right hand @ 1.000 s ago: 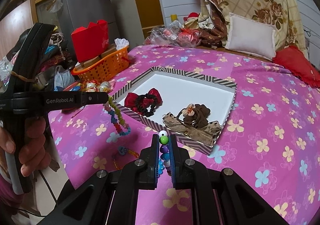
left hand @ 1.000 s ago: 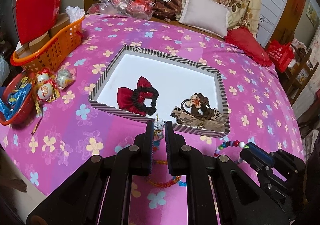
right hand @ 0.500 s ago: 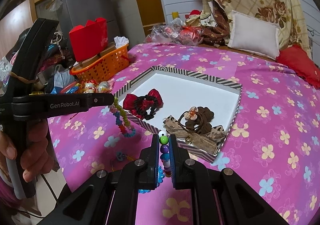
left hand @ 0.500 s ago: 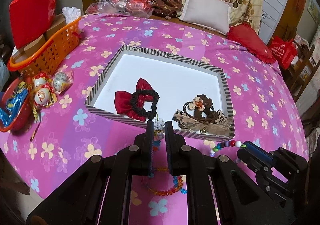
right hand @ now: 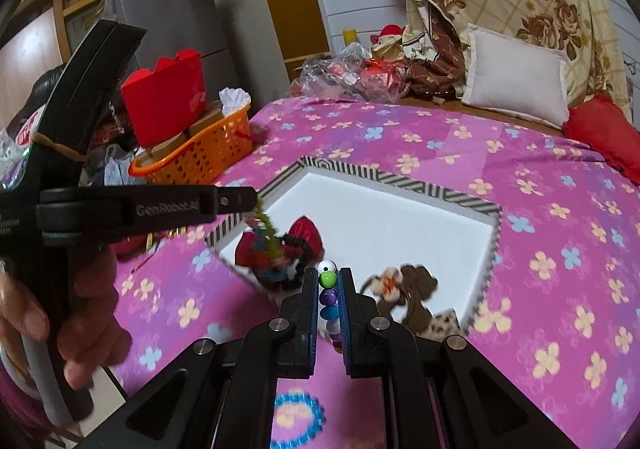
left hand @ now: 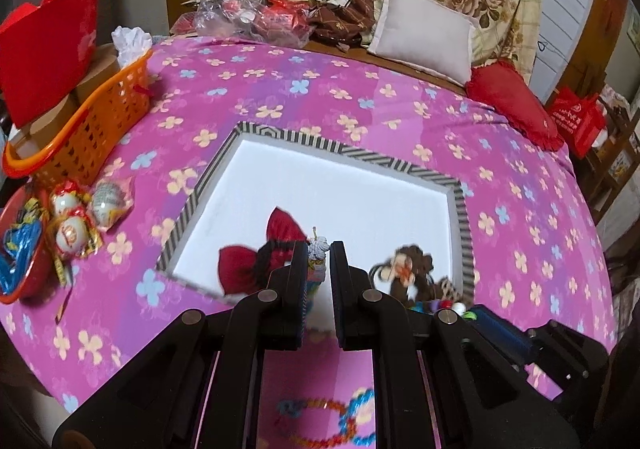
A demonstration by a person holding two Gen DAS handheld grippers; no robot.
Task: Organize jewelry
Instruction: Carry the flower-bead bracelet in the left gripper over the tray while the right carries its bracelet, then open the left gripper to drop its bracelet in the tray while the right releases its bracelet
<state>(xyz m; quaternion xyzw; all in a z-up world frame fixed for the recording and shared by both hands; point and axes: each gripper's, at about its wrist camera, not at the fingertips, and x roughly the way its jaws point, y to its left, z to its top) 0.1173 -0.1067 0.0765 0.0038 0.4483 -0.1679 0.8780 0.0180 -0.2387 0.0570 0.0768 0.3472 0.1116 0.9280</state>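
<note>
Far left: orange plastic lattice basket (left hand: 86, 125) holding a red paper bag (left hand: 48, 45), with foil-wrapped sweets (left hand: 74, 217) in front, all on the pink flower-print bedspread (left hand: 280, 97). Left gripper (left hand: 319, 249): jaws clamped on a multicolour beaded bracelet with a white knotted end (left hand: 319, 248); in the right wrist view the strand (right hand: 266, 227) hangs from the gripper tip over the tray's near-left corner. Centre: shallow white tray with black-and-white striped rim (left hand: 400, 163). Inside it, red bow scrunchie with black loop (left hand: 256, 261) at near left, brown hair ties with a flower charm (left hand: 404, 273) at near right, leopard-print bow (right hand: 444, 323) beside them. Right gripper (right hand: 329, 281): jaws clamped on a string of round beads, white, green, purple, blue (right hand: 329, 289), at the tray's near edge. Another beaded loop (left hand: 340, 417) lies on the bedspread below the grippers. Far right: white cushion (left hand: 424, 33), red cushion (left hand: 512, 101).
</note>
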